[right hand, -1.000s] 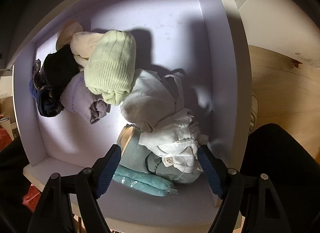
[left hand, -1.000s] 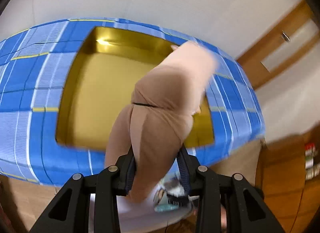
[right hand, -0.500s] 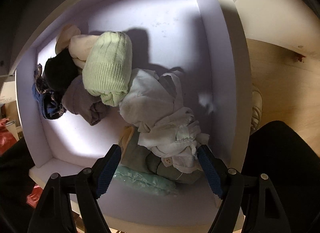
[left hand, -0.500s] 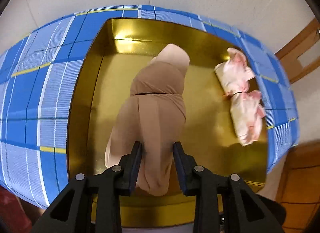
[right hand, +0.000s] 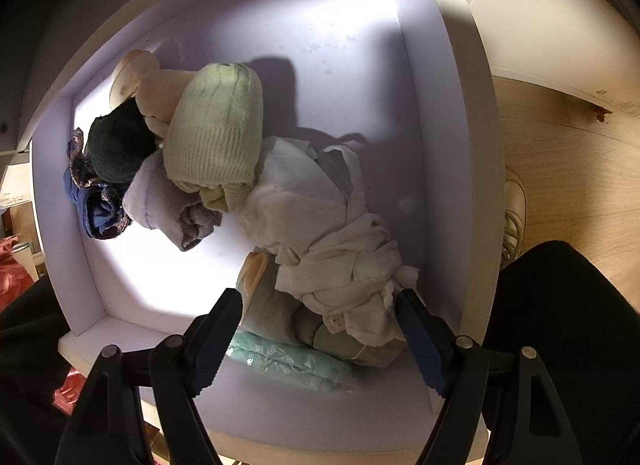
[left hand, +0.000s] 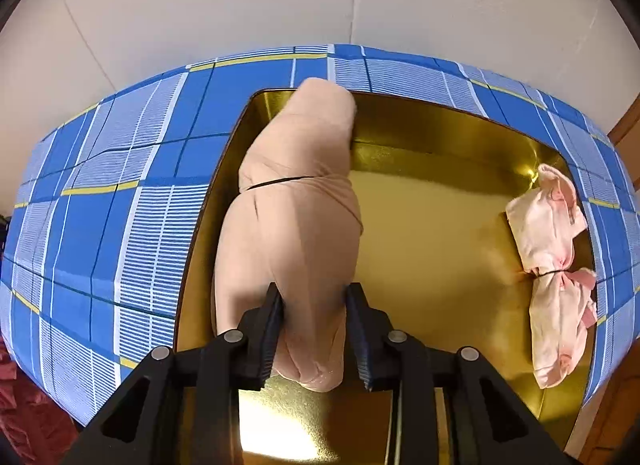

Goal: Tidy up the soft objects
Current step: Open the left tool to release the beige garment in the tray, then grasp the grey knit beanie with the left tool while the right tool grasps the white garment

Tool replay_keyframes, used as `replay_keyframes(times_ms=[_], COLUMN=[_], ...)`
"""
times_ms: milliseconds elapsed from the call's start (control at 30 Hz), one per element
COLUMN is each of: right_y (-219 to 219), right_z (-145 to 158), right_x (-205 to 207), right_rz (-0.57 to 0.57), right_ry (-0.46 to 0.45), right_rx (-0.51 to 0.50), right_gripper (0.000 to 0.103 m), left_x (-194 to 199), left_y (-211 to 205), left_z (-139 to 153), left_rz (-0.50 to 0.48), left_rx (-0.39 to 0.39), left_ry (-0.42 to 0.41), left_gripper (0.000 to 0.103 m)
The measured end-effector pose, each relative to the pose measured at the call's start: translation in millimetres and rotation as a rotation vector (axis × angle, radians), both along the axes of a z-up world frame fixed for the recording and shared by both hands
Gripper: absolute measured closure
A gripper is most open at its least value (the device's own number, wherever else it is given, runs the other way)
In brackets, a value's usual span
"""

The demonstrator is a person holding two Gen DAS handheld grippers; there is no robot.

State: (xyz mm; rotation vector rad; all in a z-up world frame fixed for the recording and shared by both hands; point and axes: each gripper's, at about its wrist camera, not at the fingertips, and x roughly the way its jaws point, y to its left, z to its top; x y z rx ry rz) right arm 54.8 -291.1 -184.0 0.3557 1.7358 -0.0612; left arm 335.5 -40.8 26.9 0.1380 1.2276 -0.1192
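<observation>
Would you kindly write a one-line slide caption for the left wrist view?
Left gripper shut on a tied beige cloth bundle above a gold tray, where a pink bundle already lies.

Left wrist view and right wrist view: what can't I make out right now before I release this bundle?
- Left wrist view: whether the beige bundle touches the gold tray; the bundle hides its own underside.
- Left wrist view: the tray's near edge, covered by the left gripper.
- Right wrist view: what lies under the white clothes; the pile covers it.
- Right wrist view: the drawer front, behind the right gripper.
</observation>
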Motion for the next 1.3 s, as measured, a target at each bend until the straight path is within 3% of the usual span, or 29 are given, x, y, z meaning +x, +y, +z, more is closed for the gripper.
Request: replay_keyframes(times_ms=[333, 533, 667, 900, 1167, 1300], right_y=[8, 10, 10, 3, -13, -11], right_z=[-2, -4, -5, -1, 7, 4], right_x=[1, 0, 0, 1, 0, -2], right_rz=[0.004, 0.013, 0.017, -0.004, -0.032, 0.020], right_ry=[-0.005, -0.008, -0.008, -0.023, -0.055, -0.034], right_rx=[-0.016, -0.031, -0.042, -0.015, 0.011, -0.025], right_gripper=[0.023, 0.023, 0.023, 0.022, 0.022, 0.022], left_x=[-44, -110, -157, -229, -268, -275], left_y=[11, 22, 27, 37, 55, 67], left_z=[32, 43, 37, -22, -149, -191], left_rz=[-0.085, -0.178, -0.226, -0.227, -0.098, 0.002], left_rx=[-0.015, -0.057, -0.106, -0.197, -0.238, -0.243], left_ry=[-0.087, -0.161, -0.167, -0.044, 0.233, 0.339], left_gripper=[0.064, 0.064, 0.064, 0.064, 0.064, 0.064])
